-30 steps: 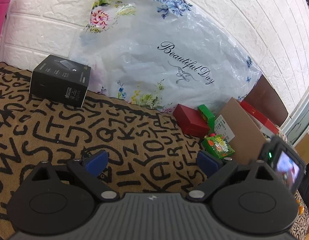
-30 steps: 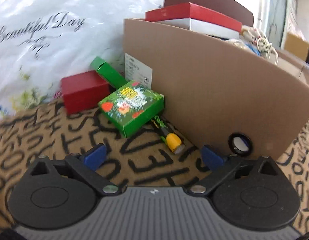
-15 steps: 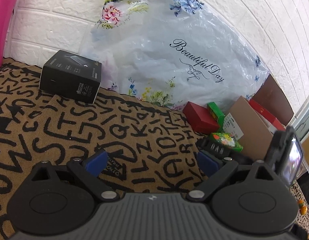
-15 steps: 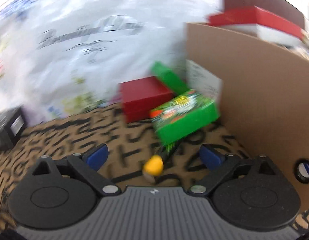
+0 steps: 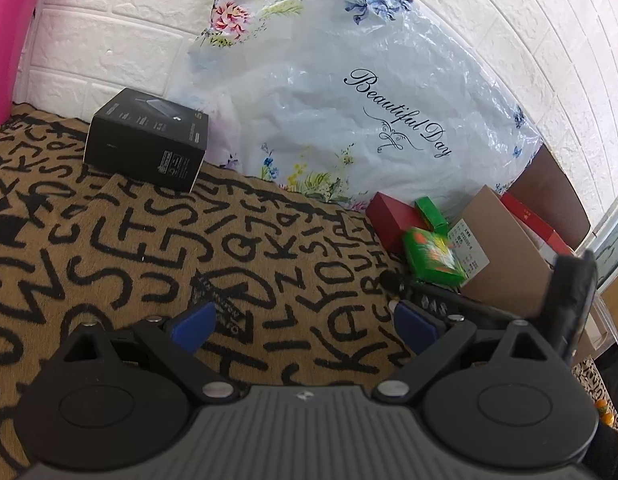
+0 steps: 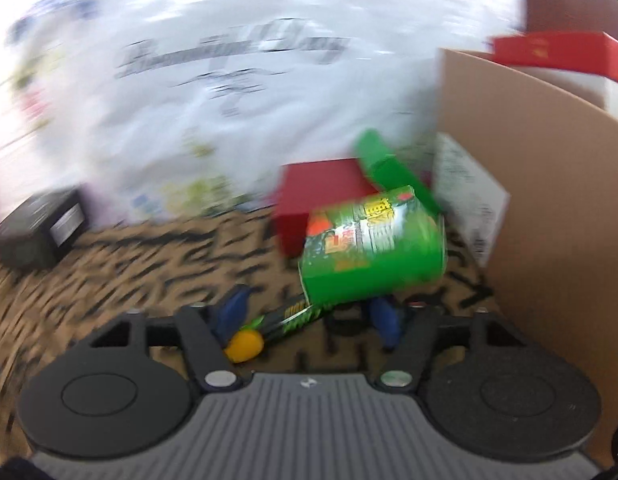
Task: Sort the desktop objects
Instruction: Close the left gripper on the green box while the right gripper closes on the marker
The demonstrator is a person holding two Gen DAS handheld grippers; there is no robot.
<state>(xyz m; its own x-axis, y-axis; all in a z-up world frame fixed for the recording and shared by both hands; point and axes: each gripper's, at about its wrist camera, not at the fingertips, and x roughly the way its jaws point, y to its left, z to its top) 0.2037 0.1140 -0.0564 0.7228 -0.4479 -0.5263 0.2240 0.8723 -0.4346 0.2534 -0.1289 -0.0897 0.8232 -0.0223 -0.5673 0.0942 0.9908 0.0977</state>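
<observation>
My right gripper (image 6: 309, 318) hangs low over the lettered mat (image 6: 149, 264), and its jaws are closing. Between its blue pads lies a slanted green-and-black marker (image 6: 297, 318) with a yellow cap (image 6: 245, 345). The cap is against the left finger and the right pad is clear of the marker. Just beyond it a green printed box (image 6: 373, 252) (image 5: 431, 256) stands tilted. Behind that are a red box (image 6: 317, 196) and a slim green box (image 6: 389, 164). My left gripper (image 5: 305, 326) is open over bare mat, holding nothing.
A tall cardboard box (image 6: 549, 200) walls the right side, with a red-lidded box (image 6: 561, 56) on it. A big floral plastic bag (image 5: 349, 100) leans on the white brick wall. A black box (image 5: 149, 144) and a pink bottle (image 5: 9, 40) are at the far left.
The right view swung left and rolled. Its jaws narrowed around the marker, which now lies between the pads. The green printed box looks tipped up. The left gripper hardly moved.
</observation>
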